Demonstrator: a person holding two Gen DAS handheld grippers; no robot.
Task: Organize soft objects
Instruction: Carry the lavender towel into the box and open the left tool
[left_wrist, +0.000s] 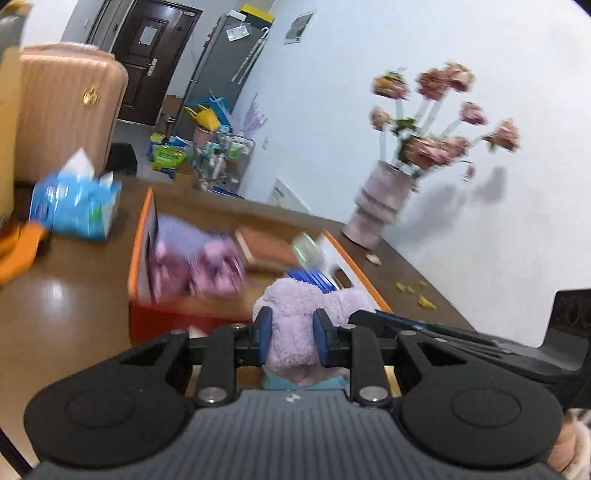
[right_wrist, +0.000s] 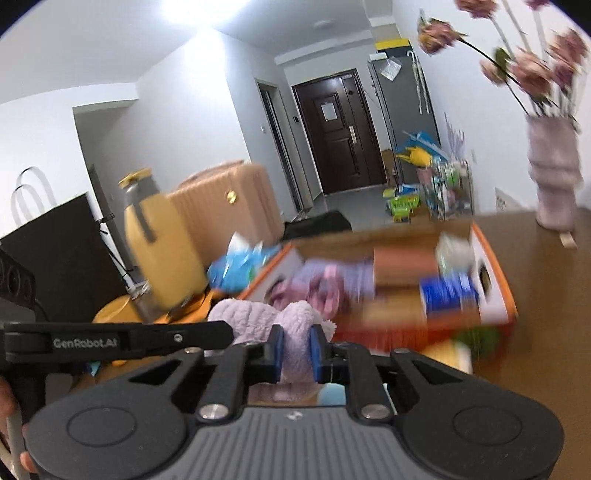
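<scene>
The contents of the orange-rimmed box (left_wrist: 140, 258) are smeared by motion blur: a pink and purple fabric bundle (left_wrist: 199, 262) cannot be identified, and the print on a blue packet (right_wrist: 448, 295) cannot be read. The lower part of the lilac plush (left_wrist: 295, 325) is hidden behind the gripper body in both wrist views, so its shape cannot be made out. The blue tissue pack (left_wrist: 74, 210) and the flowers (left_wrist: 443, 110) are blurred. The vase (right_wrist: 554, 173) is cut off near the right wrist picture's right edge. The yellow jug (right_wrist: 159, 240) is smeared.
</scene>
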